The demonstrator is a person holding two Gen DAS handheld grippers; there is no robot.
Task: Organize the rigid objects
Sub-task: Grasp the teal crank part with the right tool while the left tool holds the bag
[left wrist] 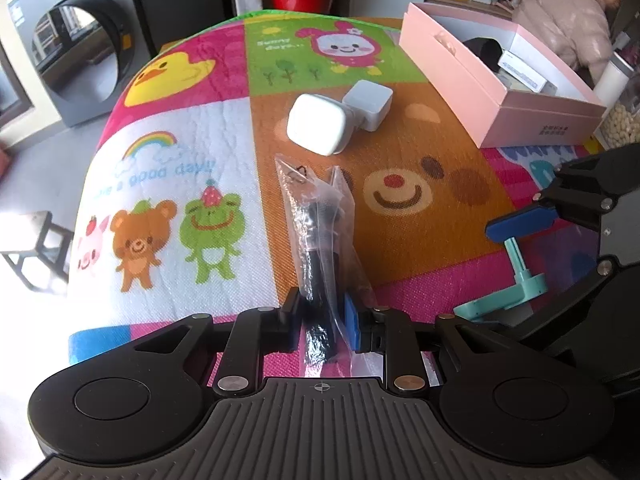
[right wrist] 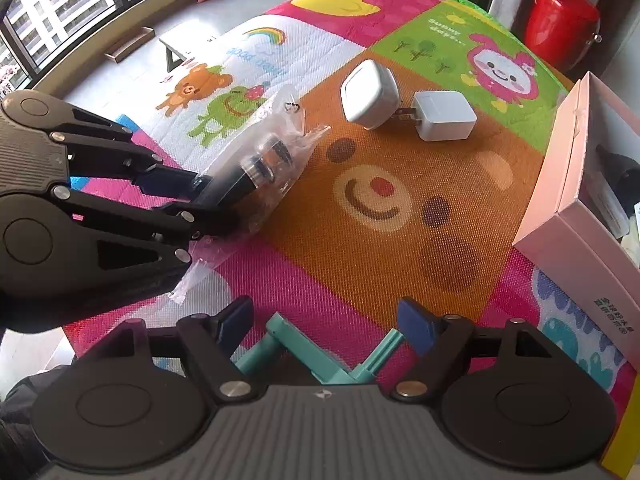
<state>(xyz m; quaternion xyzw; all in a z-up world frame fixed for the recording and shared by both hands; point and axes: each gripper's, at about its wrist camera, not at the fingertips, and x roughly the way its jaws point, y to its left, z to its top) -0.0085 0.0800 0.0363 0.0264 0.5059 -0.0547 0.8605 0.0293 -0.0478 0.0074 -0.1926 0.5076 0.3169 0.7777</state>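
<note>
Worktop covered by a quilted cartoon-print mat, carrying all loose items; a pink open box stands at its far right edge, already holding a dark object and some small white cartons. Left gripper reaches down over the near part of the mat, its fingers clenched on the near end of a clear plastic bag that contains a black cylindrical part; the bag's far end trails forward over the mat towards the chargers, and whether it rests on the cloth cannot be told. Right gripper sits to the right of the left one, its fingers standing wide and straddling a teal plastic stand, with no pad clearly pressing on it, so the stand appears released or not yet grasped. Beyond the bag, two white plug-in chargers lie touching each other near the mat's middle, apart from both grippers. Step in hand, as judged: transfer of the bagged part towards the box. The next move calls for lifting the bag clear of the cloth and carrying it rightward over the box wall; the limp film may sag and catch on the rim.
</note>
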